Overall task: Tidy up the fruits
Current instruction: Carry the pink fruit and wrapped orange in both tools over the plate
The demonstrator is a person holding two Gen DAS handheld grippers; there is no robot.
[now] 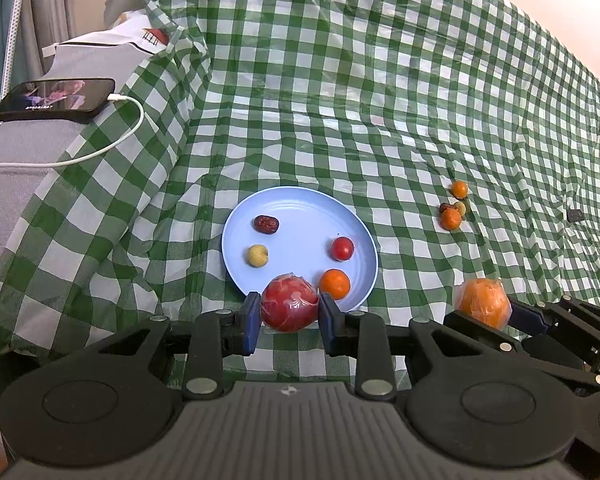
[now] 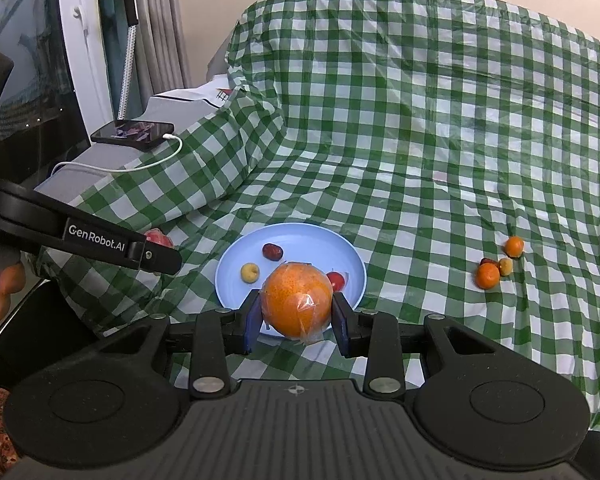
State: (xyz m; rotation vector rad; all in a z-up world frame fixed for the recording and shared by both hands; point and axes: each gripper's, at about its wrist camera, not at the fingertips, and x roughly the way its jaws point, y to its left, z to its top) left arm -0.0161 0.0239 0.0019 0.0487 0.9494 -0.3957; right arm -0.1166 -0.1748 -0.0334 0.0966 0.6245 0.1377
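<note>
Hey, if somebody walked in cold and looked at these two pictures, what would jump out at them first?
Probably the two wrapped fruits held up front: a red apple in the left gripper and a big orange in the right gripper. Just behind them, a light blue plate with four small fruits sits on the green checked tablecloth, and a few more small fruits lie off to the right.
</note>
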